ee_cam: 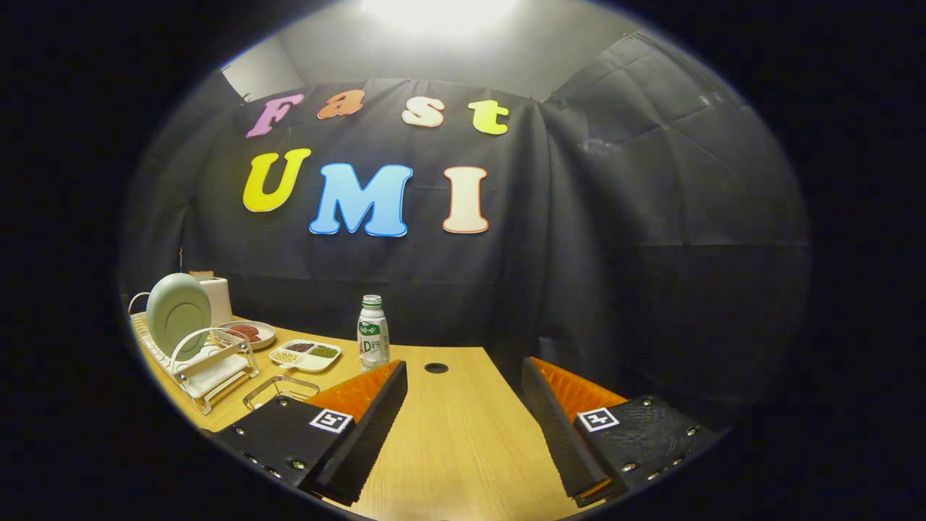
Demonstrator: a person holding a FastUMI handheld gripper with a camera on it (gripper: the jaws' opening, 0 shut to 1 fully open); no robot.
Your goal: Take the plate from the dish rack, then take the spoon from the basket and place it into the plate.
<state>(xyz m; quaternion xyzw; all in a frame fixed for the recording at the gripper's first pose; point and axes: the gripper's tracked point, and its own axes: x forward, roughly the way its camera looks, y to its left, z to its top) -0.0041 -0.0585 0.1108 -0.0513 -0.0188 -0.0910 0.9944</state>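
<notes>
**Booth table: gripper spread wide, plate upright in rack**

- Gripper [463, 376]: fingers wide apart, nothing between them, held above bare wooden table [463, 434].
- Plate [178, 315]: pale green, round, standing on edge in the dish rack [206, 365], well off to the left, beyond the left finger. Untouched.
- Dish rack: white wire frame on a tray, near the table's left edge.
- Basket [278, 391]: a wire-rimmed holder just beside the left finger, partly hidden by it; its contents cannot be made out.
- Divided tray [305, 355]: white, three compartments with small foods, between rack and bottle.
- Small dish [249, 333]: holds reddish pieces, behind the rack.
- Bottle [372, 333]: white, green cap, upright, just beyond the left fingertip.
- White box-shaped item [215, 298]: behind the plate.
- Cable hole [436, 367]: dark, round, in the tabletop ahead of the fingers.
</notes>
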